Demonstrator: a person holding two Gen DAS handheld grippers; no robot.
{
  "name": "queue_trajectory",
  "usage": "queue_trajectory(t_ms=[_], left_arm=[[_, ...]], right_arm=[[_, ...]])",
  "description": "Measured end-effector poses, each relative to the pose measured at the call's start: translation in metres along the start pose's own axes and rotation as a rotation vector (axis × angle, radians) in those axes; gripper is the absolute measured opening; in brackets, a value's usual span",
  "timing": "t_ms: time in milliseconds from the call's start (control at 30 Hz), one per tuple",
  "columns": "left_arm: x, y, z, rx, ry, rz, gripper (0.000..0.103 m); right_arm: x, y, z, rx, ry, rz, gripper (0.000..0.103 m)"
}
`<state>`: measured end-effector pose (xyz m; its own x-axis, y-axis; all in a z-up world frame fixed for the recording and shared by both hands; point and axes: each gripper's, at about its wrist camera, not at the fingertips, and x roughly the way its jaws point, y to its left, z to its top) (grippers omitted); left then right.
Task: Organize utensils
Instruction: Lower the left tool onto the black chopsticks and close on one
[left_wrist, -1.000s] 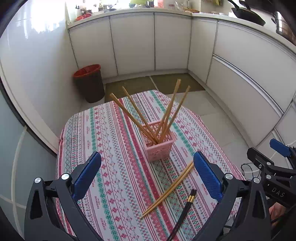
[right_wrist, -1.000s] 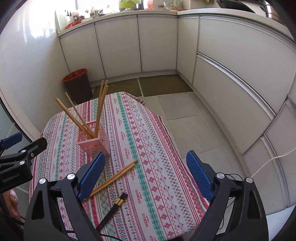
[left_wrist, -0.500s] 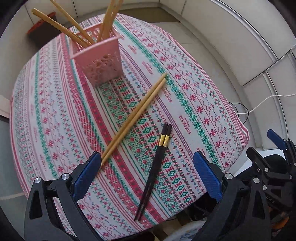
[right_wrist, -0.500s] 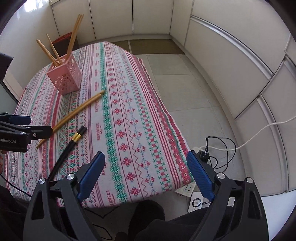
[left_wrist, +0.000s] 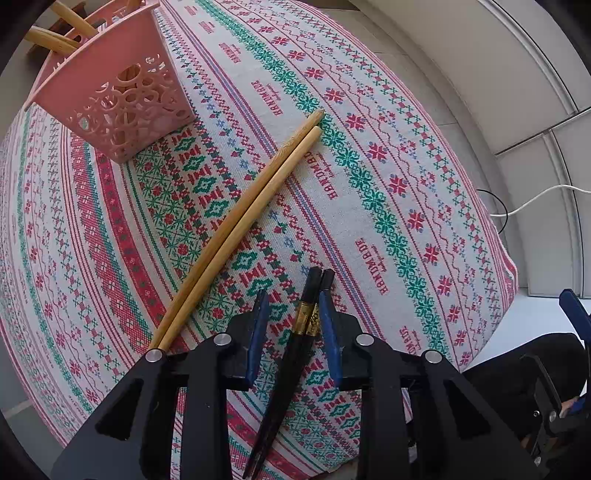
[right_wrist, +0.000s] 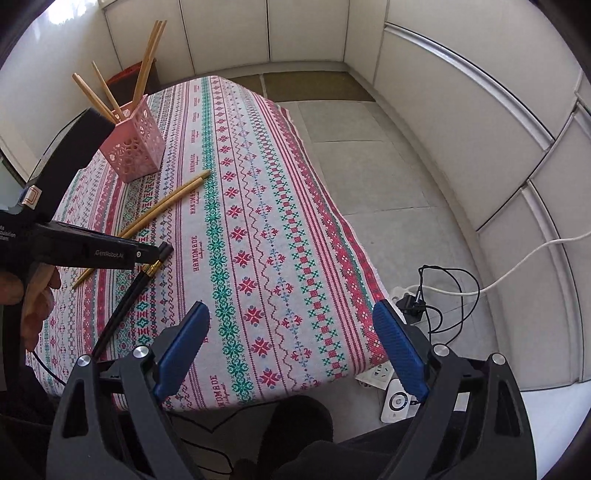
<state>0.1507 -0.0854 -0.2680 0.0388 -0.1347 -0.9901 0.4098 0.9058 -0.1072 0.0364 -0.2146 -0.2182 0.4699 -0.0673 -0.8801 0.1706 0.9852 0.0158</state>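
Note:
A pair of black chopsticks with gold bands lies on the patterned tablecloth. My left gripper is low over them, its jaws partly closed around them with a gap on each side; the right wrist view shows it over the black chopsticks. A pair of bamboo chopsticks lies beside them, also seen in the right wrist view. A pink perforated holder with several bamboo chopsticks stands at the back left. My right gripper is open and empty above the table's near edge.
White cabinets ring the room. A power strip, plug and cables lie on the tiled floor right of the table. A red-rimmed bin stands behind the holder.
My left gripper has dropped down to the black chopsticks and its jaws have narrowed around them. The right gripper has tilted a little and stays open.

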Motion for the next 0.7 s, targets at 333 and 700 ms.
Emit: queue_trajectory(t_ms=[333, 700], left_arm=[[0.009, -0.011, 0.0, 0.091, 0.041, 0.08, 0.016], [-0.008, 0.001, -0.025, 0.081, -0.066, 0.054, 0.006]], right_arm=[[0.01, -0.007, 0.002, 0.043, 0.034, 0.014, 0.087], [0.027, 0.003, 0.014, 0.11, 0.088, 0.0, 0.087]])
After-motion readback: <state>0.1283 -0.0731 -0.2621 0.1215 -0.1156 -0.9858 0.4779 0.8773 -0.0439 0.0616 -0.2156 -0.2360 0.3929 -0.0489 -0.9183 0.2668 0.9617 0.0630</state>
